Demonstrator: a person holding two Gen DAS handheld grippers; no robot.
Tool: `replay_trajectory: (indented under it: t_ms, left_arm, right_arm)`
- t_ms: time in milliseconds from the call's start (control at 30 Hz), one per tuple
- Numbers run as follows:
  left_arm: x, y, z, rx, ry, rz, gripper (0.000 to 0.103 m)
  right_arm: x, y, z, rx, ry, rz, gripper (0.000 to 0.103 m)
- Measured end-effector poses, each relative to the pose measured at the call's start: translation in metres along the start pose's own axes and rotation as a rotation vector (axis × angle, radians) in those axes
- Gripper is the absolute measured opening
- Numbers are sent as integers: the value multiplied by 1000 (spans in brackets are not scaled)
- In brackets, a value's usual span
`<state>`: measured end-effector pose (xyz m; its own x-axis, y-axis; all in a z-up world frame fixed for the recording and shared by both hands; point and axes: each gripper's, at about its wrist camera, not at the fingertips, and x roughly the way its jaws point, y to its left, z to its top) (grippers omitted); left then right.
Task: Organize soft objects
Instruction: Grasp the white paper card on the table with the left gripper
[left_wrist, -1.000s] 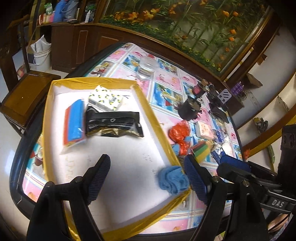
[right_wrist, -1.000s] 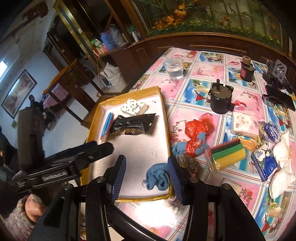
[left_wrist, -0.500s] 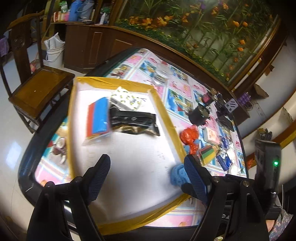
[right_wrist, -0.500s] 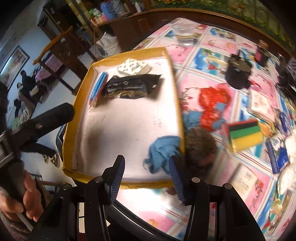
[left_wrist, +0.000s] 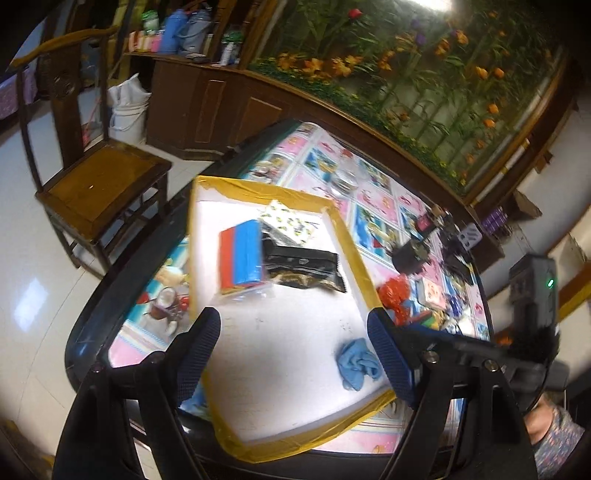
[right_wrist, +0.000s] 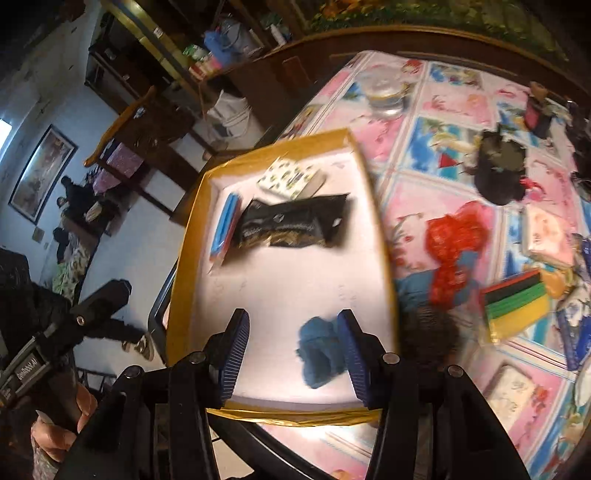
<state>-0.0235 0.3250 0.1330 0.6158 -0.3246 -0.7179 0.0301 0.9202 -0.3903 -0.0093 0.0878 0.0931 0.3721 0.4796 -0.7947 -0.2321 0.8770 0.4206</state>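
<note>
A white tray (left_wrist: 207, 206) edged in yellow tape lies on a desk (right_wrist: 436, 170) covered with a cartoon-print cloth. At the tray's near right corner lies a crumpled blue cloth (left_wrist: 356, 363). The right claw (right_wrist: 293, 350) hovers over it, jaws partly open, the cloth beside its right finger, not gripped. The left claw (left_wrist: 295, 356) hangs wide open and empty above the tray. At the tray's far end lie a red-and-blue sponge pack (left_wrist: 242, 254), a black snack packet (left_wrist: 301, 266) and a patterned tissue pack (left_wrist: 288, 223). Right of the tray: red plastic bag (right_wrist: 452, 240), striped sponges (right_wrist: 515, 301), dark scrubber (right_wrist: 430, 334).
</note>
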Motion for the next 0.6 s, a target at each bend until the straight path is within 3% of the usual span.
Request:
replay_trajectory:
  t_ms: [167, 300, 467, 600]
  left_arm:
    - [30, -53, -8, 151, 74, -83, 81]
    - [61, -115, -27, 314, 158, -163, 81]
    - [104, -195, -72, 523, 318, -260, 81]
    - [140, -241, -110, 663, 419, -218, 81]
  right_arm:
    - [-62, -65, -20, 137, -127, -80, 54]
    - [-100, -127, -49, 284, -175, -160, 53]
    - [-134, -192, -95, 473, -197, -214, 53]
    - [-147, -222, -125, 547, -204, -239, 53]
